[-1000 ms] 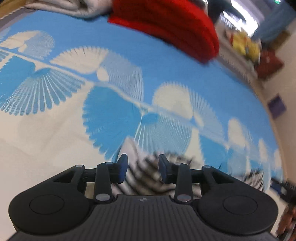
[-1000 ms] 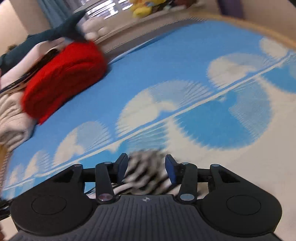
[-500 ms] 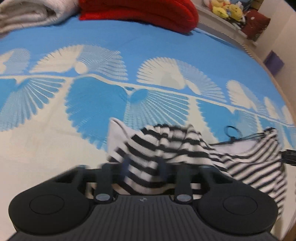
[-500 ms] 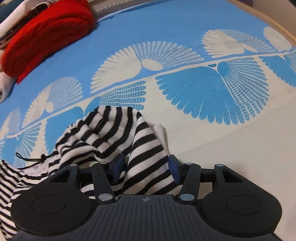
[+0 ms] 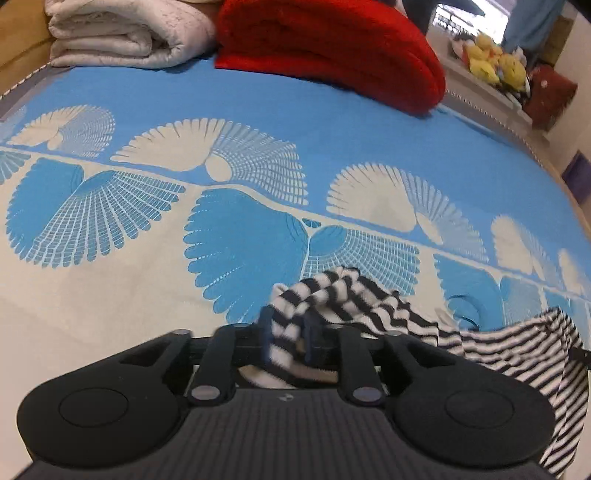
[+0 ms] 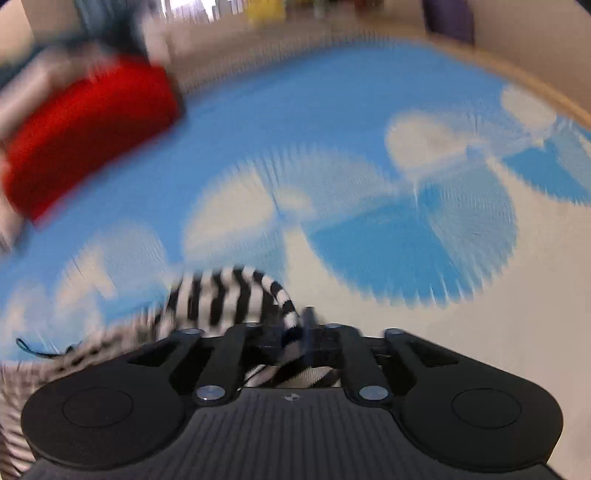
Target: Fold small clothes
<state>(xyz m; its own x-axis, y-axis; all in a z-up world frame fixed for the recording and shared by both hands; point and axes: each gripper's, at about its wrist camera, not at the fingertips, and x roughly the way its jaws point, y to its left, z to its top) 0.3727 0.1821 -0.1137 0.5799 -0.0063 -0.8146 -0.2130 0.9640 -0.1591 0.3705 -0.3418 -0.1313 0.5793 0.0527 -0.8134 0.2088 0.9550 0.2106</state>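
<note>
Only the left view was sharp: left gripper (image 5: 287, 338) clamped on the striped garment (image 5: 373, 306), its jaws having just opened slightly; the right gripper (image 6: 295, 334), jaws just closing, pinched it too, blurred. Blue-and-cream sheet (image 5: 258, 110); red blanket (image 5: 332, 48) behind.

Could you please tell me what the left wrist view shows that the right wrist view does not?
Only the left wrist view shows the folded white blanket, the yellow plush toys, and the striped garment stretching away to the right. Only the right wrist view, badly blurred, shows the garment's black cord loop. Both show the red blanket on the blue-and-white bedspread, and the left gripper and right gripper each with fingers closed on striped fabric.
</note>
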